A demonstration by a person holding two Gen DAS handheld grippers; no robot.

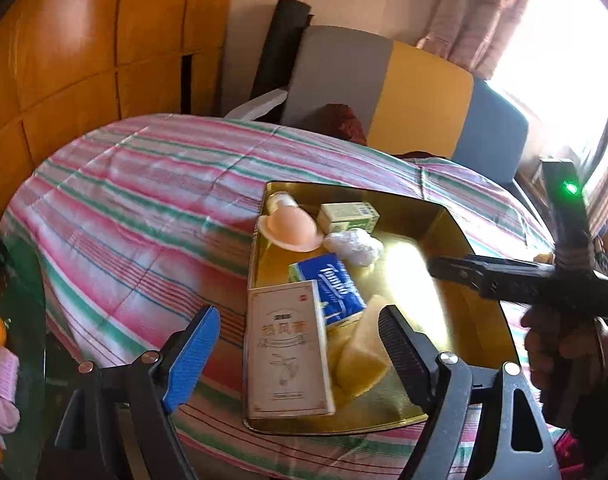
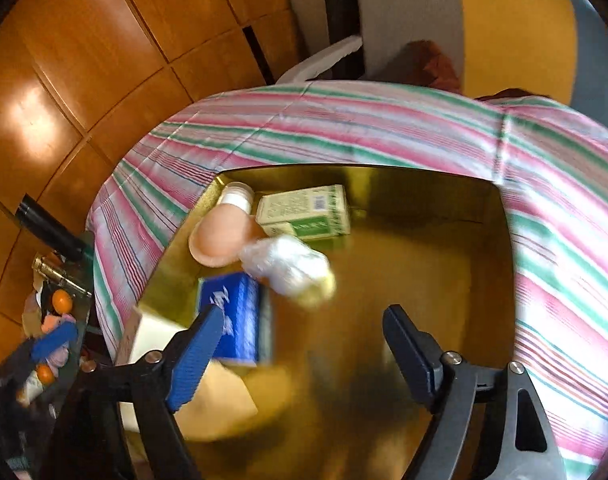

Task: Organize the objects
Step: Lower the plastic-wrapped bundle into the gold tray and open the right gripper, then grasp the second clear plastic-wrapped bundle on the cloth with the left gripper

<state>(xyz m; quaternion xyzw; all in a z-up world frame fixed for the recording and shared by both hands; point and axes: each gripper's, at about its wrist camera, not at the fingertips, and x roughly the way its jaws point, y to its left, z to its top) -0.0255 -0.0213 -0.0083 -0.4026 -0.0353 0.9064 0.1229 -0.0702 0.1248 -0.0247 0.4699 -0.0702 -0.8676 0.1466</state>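
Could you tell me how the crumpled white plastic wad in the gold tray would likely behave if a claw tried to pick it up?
The white plastic wad looks like thin crinkled film, so it is probably very light and would squash rather than resist. Its glossy surface may slip between pads. Lying loose on the gold tray floor, it would likely skid if nudged.

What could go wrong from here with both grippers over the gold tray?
1. The tall box leans over the tray rim at the near corner; a nudge from the open left gripper might tip it onto the striped cloth.
2. The right gripper, open and empty, hovers close above the blue tissue pack and white wad; it may knock them about.
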